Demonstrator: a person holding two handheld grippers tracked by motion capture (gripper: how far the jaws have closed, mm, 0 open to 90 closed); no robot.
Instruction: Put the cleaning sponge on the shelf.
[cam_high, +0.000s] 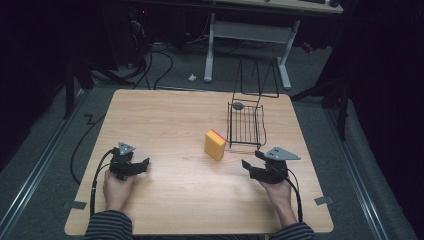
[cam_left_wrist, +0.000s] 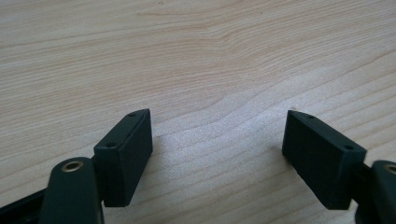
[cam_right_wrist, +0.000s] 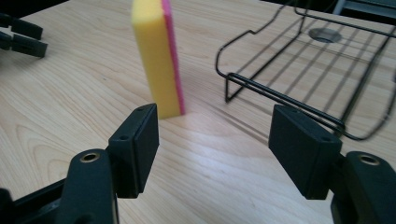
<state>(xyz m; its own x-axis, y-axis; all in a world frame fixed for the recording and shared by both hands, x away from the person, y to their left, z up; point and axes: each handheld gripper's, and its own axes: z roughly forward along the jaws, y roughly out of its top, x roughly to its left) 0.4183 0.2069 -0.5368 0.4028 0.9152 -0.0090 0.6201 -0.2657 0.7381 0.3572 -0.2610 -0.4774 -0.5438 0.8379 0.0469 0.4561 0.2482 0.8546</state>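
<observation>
On the wooden desk (cam_high: 165, 120) your sponge (cam_high: 215, 144) stands upright just beside the wire rack (cam_high: 246, 125); your left gripper (cam_high: 141, 165) and right gripper (cam_high: 251, 161) rest with fingers spread, empty

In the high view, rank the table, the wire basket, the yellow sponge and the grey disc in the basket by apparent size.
1. Table, by far the largest.
2. Wire basket.
3. Yellow sponge, standing on edge just left of the basket.
4. Grey disc, lying in the basket's far corner; it sits farther from the camera, yet is clearly the smallest.
</observation>
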